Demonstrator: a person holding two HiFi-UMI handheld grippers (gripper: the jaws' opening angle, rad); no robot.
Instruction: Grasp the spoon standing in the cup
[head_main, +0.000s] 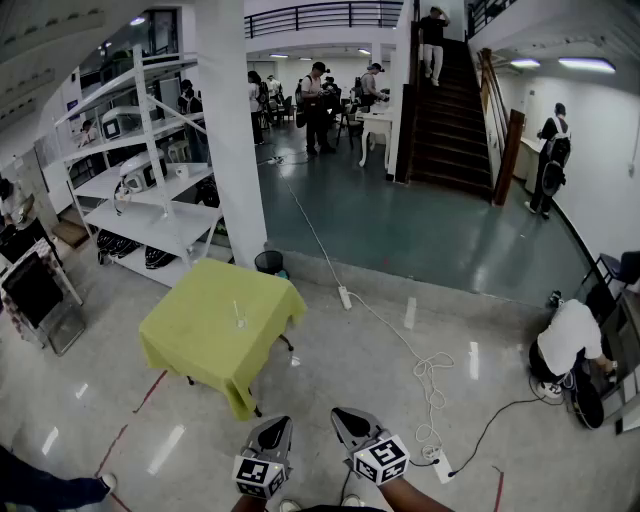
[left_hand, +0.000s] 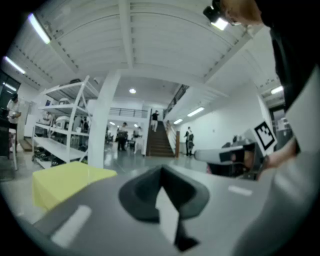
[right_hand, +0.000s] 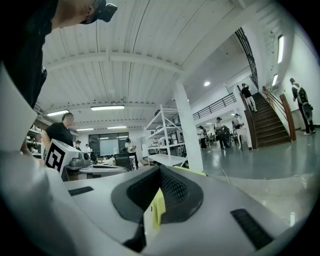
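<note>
The left gripper (left_hand: 161, 172) has its two dark jaws drawn together at the tips, with nothing between them. The right gripper (right_hand: 159, 172) is likewise fully closed and holds nothing; a thin slit behind its joined tips shows only a sliver of the yellow cloth beyond.

In the head view both grippers sit low at the bottom edge, side by side and near each other, each with its marker cube (head_main: 258, 474) facing the camera, jaws pointing forward over the floor. Each gripper view catches the other gripper off to its side.

The cup (head_main: 240, 319) stands well apart from both grippers, on a small table draped in a yellow-green cloth (head_main: 195, 335). A thin upright line rises from the cup, most likely the spoon (head_main: 237, 307), though it is too small to make out clearly.

Behind the table rises a white pillar (head_main: 232, 130), with a black bin (head_main: 268, 262) at its foot. White shelving (head_main: 150, 195) stands to the left. A white power strip (head_main: 345, 297) and its looping cable lie on the grey floor to the right of the table. Farther right a person in a white shirt (head_main: 565, 338) crouches, and a dark staircase (head_main: 450, 110) climbs at the back.
</note>
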